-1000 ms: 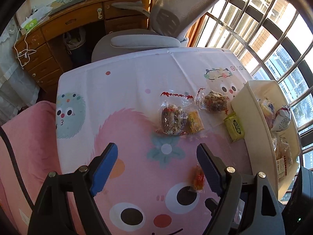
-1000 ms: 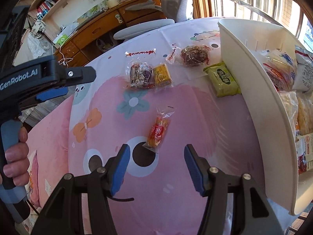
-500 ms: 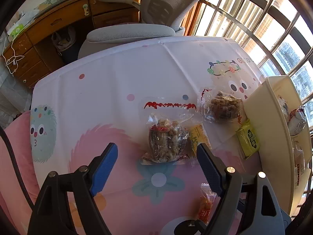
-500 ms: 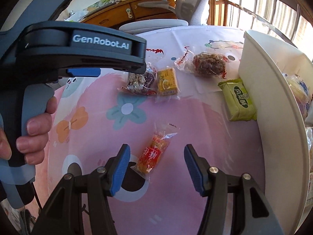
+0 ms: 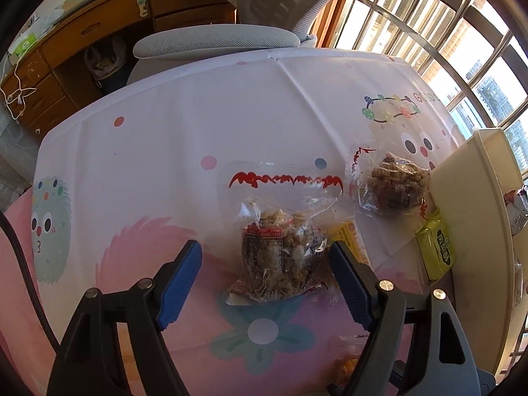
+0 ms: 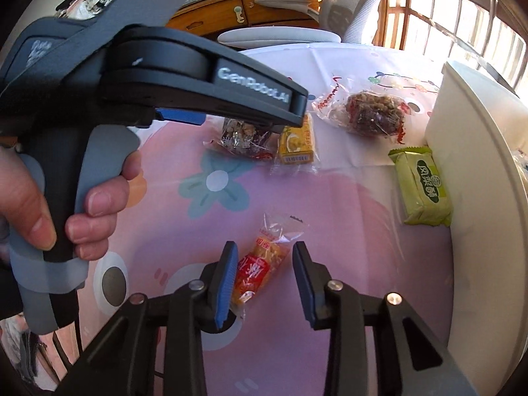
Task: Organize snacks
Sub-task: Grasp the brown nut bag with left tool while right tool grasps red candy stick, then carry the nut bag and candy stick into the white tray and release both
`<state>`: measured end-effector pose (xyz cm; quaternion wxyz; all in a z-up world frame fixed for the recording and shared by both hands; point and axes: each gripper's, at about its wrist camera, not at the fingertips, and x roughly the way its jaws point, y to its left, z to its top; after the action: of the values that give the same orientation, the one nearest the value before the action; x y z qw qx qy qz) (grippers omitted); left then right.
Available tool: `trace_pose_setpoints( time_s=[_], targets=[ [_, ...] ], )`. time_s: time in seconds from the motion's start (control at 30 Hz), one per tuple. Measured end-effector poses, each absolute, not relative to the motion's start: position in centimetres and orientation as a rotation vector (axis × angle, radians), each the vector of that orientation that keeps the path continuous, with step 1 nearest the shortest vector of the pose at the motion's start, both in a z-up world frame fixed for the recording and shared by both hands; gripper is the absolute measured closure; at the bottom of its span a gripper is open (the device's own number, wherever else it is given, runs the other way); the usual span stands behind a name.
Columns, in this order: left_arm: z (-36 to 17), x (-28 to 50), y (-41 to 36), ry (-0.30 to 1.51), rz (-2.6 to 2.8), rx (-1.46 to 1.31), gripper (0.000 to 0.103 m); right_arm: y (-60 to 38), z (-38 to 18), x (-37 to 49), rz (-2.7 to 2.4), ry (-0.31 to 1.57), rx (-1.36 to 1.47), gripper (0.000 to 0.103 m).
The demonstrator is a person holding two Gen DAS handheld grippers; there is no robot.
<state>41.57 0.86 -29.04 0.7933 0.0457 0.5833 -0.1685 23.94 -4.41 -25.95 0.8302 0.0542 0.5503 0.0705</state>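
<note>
One orange snack packet (image 6: 260, 269) lying diagonally

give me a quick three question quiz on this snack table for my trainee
1. Which snack lies between the right gripper's jaws?
2. True or false: the green packet is inside the white bin.
3. Which snack sits between the left gripper's jaws?

Key:
1. The orange packet; the jaws are closing around it.
2. False; it lies on the tablecloth against the bin's outer wall.
3. The clear bag of brown clusters; the jaws are closing.

Glossy clear-plastic snack bag (image 5: 283, 257); smooth, perhaps vinyl tablecloth (image 5: 198, 125).
</note>
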Motion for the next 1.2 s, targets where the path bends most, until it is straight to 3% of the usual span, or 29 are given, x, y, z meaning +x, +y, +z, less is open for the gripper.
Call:
trace_pose_setpoints(
  time_s=[0.3,0.47,0.87,1.2],
  targets=[
    [-29.3,42.0,1.3,1.232,-0.363,0.009,0.048,-4.0,-26.0,24.0,0.178,1.174,0.077,0.079],
    [-29.2,41.8,1.4,1.212,-0.369,-0.002,0.053,-4.2,-25.8,24.0,0.179,1.186,0.083,0.079],
    [-28.2,41.0,2.3,1.205,-0.335,0.007,0.056,-5.3,-25.6,23.8,0.154,1.209,0.091,0.080],
    [-24.3,38.4,4.3,1.188,-0.307,0.020,0.056,-5.1,-23.0,23.1,0.149,1.189,0.068,0.080]
  ],
)
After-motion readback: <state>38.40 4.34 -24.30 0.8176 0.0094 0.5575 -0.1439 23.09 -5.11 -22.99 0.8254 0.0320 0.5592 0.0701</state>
